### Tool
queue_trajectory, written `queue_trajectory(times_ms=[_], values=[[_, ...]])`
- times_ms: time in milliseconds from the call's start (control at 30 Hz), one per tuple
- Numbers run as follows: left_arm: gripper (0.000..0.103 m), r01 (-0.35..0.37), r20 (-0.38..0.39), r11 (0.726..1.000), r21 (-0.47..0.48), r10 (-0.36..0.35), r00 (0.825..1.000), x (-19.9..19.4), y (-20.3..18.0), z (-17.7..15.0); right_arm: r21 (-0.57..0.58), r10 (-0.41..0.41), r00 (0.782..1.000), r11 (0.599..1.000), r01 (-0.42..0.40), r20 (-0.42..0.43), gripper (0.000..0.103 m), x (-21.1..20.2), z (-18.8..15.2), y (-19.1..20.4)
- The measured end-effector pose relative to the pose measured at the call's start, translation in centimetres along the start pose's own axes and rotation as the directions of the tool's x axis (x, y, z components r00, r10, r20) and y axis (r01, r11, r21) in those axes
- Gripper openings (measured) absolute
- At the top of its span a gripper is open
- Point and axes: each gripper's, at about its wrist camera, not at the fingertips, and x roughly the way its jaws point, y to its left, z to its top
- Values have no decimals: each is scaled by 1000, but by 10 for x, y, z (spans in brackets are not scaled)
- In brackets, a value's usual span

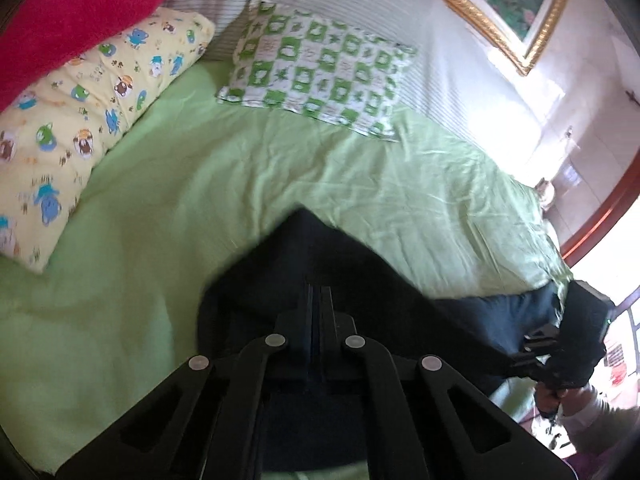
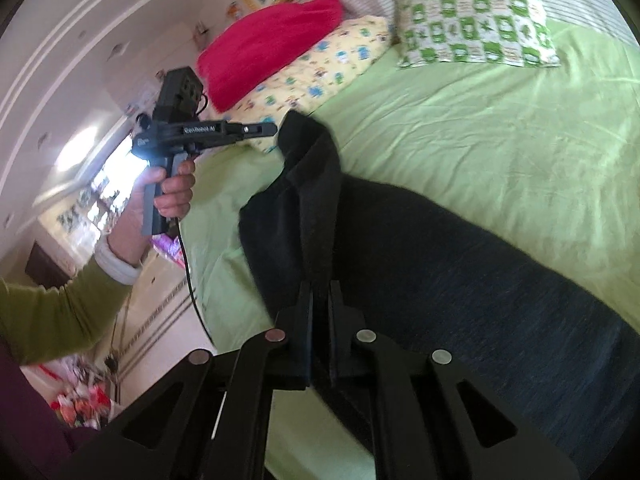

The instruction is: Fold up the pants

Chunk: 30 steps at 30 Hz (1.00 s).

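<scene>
Dark navy pants point(image 2: 460, 280) lie across the light green bed sheet point(image 2: 480, 132). My left gripper point(image 1: 319, 292) is shut on a raised edge of the pants point(image 1: 320, 248); in the right wrist view it point(image 2: 272, 130) holds that edge lifted above the bed. My right gripper point(image 2: 320, 286) is shut on another edge of the pants, which stretch taut between the two grippers. In the left wrist view the right gripper point(image 1: 532, 344) shows at the far right, holding the fabric.
A green-and-white checked pillow point(image 1: 316, 68), a yellow cartoon pillow point(image 1: 88, 112) and a red blanket point(image 1: 72, 12) lie at the bed's head. A gold-framed picture point(image 1: 500, 12) hangs on the wall. The floor and clutter point(image 2: 80, 404) lie left of the bed.
</scene>
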Motion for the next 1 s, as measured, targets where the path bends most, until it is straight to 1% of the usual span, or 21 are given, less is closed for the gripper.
queue_trajectory(times_ms=[67,167,233,267,300,333,367,400,433,500,533,600,633,667,700,767,833,900,933,967,1000], values=[[0,-6,-6,1000,14,6,1000,-3,-10,-19,-17,11,1000,1000,-11,-6,7,1,-7,6],[0,2,-17,1000,-1,-2,1000,-3,-13,-40,-30,23,1000,999,-24,-17,7,1,-17,11],[0,37,-20,999,-15,-37,999,-5,-14,-51,-39,22,999,999,-24,-30,7,3,-23,13],[4,44,-17,998,-35,-44,999,-7,-16,-55,-42,19,999,999,-20,-36,7,5,-25,14],[19,35,-9,997,-61,-36,999,-8,-17,-56,-43,16,999,999,-18,-43,7,6,-27,14],[45,39,-4,996,-85,-39,999,-10,-19,-57,-45,11,999,999,-13,-48,7,7,-29,15],[60,31,5,994,-103,-31,1000,-11,-22,-57,-47,6,999,999,-8,-48,7,8,-31,16],[82,-2,26,993,-120,5,1000,-13,-26,-57,-47,5,999,999,-8,-49,7,8,-32,16],[83,-34,63,988,-149,44,997,-17,-30,-56,-47,4,999,999,-7,-50,7,9,-33,17],[83,-46,83,980,-192,62,995,-19,-32,-53,-44,1,999,999,-3,-50,7,11,-34,17],[83,-41,93,972,-232,64,994,-19,-32,-51,-40,1,999,999,-3,-50,7,12,-34,16],[83,-9,121,943,-334,53,991,-20,-29,-51,-36,-3,999,999,1,-49,7,12,-37,16],[83,-5,131,924,-382,59,990,-21,-28,-50,-39,-5,999,999,3,-49,7,13,-38,17],[83,-3,149,915,-404,69,986,-22,-26,-48,-44,-9,999,999,6,-50,7,13,-39,18],[83,-14,171,909,-417,94,981,-24,-25,-46,-51,-12,999,999,9,-52,7,13,-40,19],[84,-83,198,907,-414,178,964,-29,-27,-38,-64,-17,998,998,13,-59,7,14,-43,22],[85,-131,179,919,-371,209,961,-24,-27,-28,-68,-18,998,998,14,-59,7,13,-44,23],[85,-188,130,916,-355,247,960,-13,-23,-20,-62,-12,998,998,9,-54,7,11,-46,22],[82,-207,98,913,-351,256,962,-6,-21,-17,-62,-12,999,998,9,-53,7,11,-45,21],[78,-228,75,906,-356,271,960,-1,-18,-16,-65,-14,999,998,11,-51,7,11,-45,21],[65,-232,70,906,-355,273,959,0,-16,-17,-66,-15,999,998,12,-49,7,11,-45,22]])
